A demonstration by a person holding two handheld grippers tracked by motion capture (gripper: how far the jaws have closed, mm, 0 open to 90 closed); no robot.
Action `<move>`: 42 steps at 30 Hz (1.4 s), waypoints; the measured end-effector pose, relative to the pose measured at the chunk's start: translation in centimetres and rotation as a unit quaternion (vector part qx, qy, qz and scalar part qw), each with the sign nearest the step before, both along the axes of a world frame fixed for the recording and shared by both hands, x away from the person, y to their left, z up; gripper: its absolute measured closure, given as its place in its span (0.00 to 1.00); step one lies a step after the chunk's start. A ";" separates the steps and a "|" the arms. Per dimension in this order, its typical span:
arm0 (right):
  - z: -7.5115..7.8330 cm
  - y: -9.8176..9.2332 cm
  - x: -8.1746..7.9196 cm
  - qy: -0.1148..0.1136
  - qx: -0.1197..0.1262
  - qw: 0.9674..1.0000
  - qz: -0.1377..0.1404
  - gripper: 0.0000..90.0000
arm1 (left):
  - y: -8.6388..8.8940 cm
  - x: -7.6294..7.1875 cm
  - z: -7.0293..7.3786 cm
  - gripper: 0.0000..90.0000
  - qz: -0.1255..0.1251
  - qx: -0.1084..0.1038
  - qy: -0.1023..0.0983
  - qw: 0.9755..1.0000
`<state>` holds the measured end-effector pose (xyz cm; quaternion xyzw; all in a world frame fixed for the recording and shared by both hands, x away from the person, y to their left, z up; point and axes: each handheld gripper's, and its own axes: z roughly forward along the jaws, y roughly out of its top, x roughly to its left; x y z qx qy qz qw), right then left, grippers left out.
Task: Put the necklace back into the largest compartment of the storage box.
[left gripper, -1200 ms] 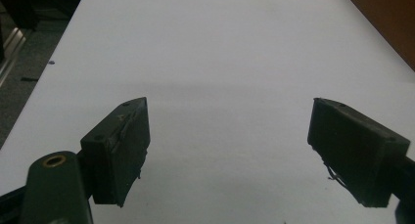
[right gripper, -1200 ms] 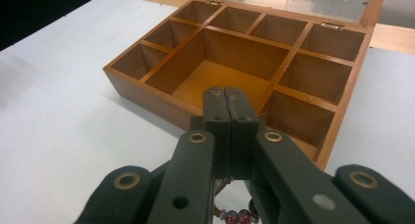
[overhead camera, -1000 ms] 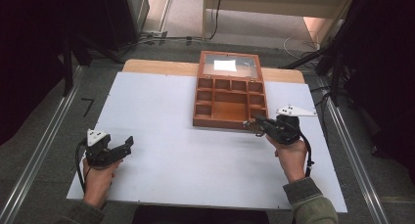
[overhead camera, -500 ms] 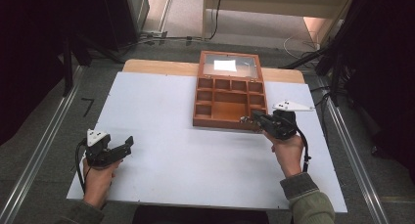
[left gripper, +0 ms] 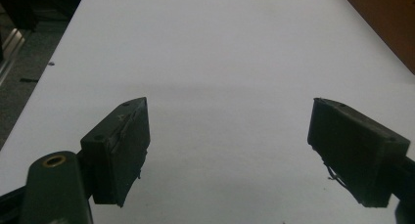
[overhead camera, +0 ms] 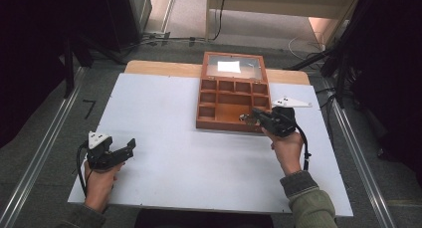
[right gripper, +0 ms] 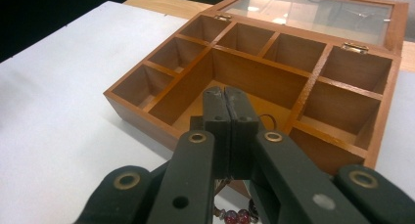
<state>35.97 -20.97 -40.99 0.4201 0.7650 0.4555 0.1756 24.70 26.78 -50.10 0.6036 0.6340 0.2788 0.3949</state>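
1. Beaded jewellery [right gripper: 234,216] hangs under your right gripper [right gripper: 226,99], jaws pressed together on it, above the wooden compartment box's [overhead camera: 219,123] big front compartment.
2. Loose beads could snag the front wall.
3. Your left gripper [left gripper: 230,150] gapes wide, empty, on the white table [overhead camera: 164,113].

A white table [overhead camera: 199,153] carries an open wooden compartment box [overhead camera: 231,96] toward its far right side.

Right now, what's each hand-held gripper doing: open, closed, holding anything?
Left hand-held gripper: open, empty, over the white table.
Right hand-held gripper: jaws closed, over the wooden box; beads hang beneath, apparently held.
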 end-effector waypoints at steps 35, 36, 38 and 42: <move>-1.1 2.3 4.0 0.019 -0.003 1.000 -0.010 0.96 | 0.1 0.0 0.0 0.18 -0.003 -0.005 -0.001 1.000; -1.2 2.4 4.1 0.020 -0.003 1.000 -0.010 0.96 | 0.1 0.0 0.0 0.18 -0.003 -0.005 0.000 1.000; -1.3 2.6 4.4 0.021 -0.006 1.000 -0.010 0.96 | 0.1 0.1 0.0 0.18 -0.004 -0.005 0.000 1.000; -1.5 2.9 4.8 0.023 -0.004 1.000 -0.012 0.96 | 0.1 0.1 0.0 0.18 -0.004 -0.005 0.000 1.000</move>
